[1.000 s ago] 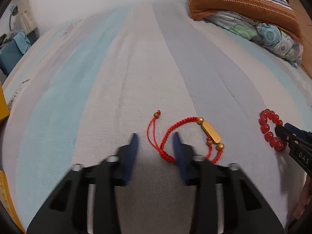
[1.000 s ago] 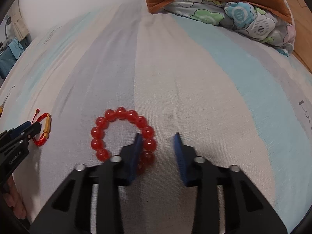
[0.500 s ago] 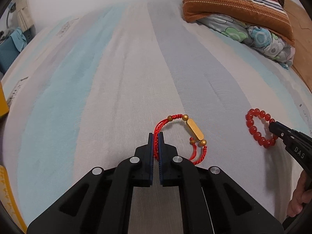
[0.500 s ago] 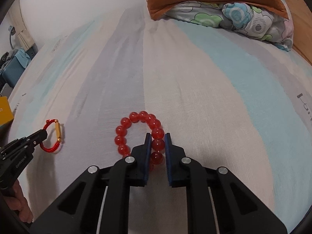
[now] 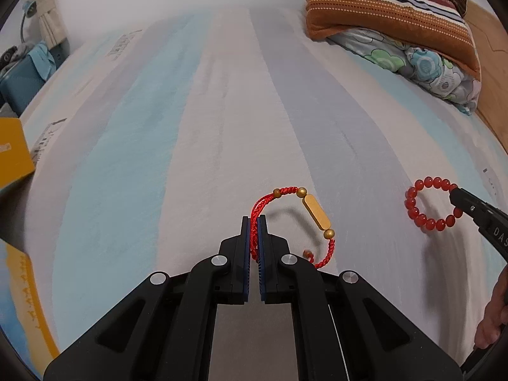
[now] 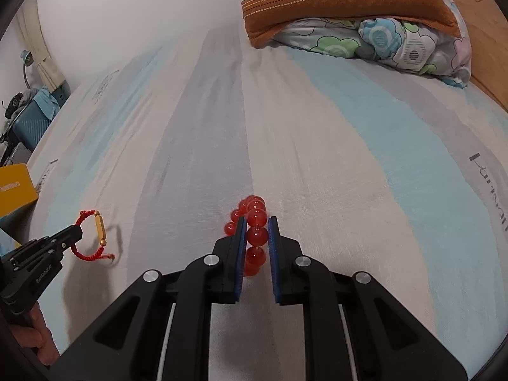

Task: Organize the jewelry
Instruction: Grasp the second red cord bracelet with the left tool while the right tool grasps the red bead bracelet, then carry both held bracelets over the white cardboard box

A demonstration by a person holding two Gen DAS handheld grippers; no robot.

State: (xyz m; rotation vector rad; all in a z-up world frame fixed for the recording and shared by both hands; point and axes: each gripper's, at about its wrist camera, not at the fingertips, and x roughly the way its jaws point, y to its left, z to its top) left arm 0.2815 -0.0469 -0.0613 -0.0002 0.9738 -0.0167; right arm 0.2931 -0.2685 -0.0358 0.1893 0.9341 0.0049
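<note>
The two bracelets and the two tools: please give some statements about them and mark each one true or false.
1. The left tool is shut on the red cord bracelet. True.
2. The right tool is open, with nothing between its pads. False: it grips the red bead bracelet.
3. The cord bracelet carries a gold bar. True.
4. Both bracelets lie flat on the striped bedsheet. False: each hangs from a tool above it.
5. A yellow box is on the left. True.
</note>
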